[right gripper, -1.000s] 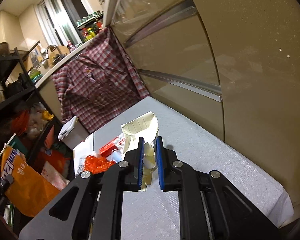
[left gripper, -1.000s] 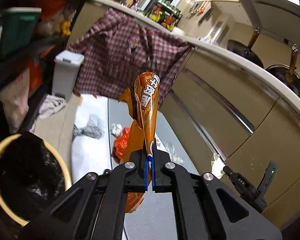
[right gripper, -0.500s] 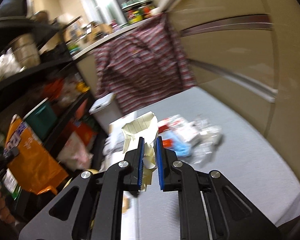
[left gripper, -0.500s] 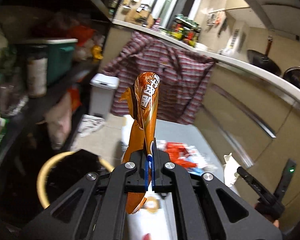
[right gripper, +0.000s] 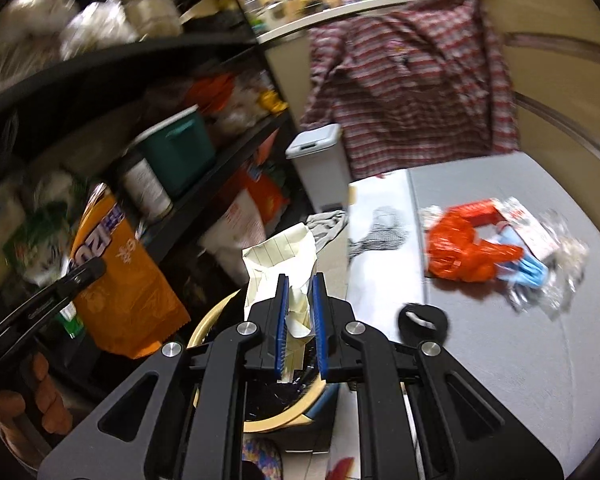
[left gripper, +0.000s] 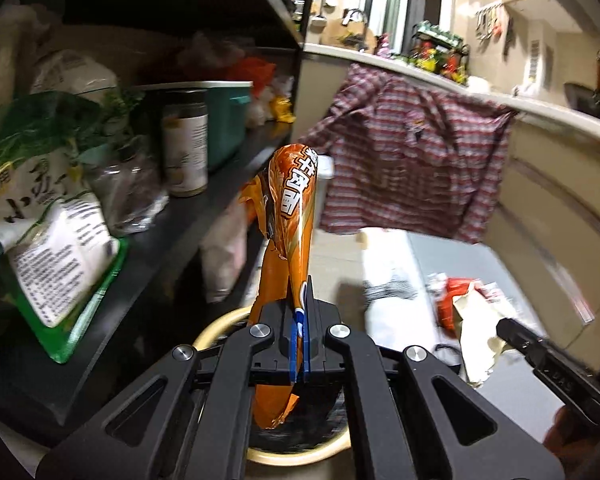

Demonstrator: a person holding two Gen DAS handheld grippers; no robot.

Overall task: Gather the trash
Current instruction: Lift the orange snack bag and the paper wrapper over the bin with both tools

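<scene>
Orange wrapper (left gripper: 290, 216) clamped in our left tool (left gripper: 299, 344), lined paper (right gripper: 278, 264) clamped in our right tool (right gripper: 300, 332), both above the bin (right gripper: 208, 326). Neither dropped yet; red bag (right gripper: 456, 250) and clear plastic scraps (right gripper: 556, 264) remain on the grey mat (right gripper: 500, 360), far right.

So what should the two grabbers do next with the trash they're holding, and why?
Probably open the left gripper first: it is shut on the orange wrapper, whose lower end hangs over the black-lined bin. The right gripper, shut on crumpled paper, looks to sit near the bin's edge and may need a nudge over it.
</scene>
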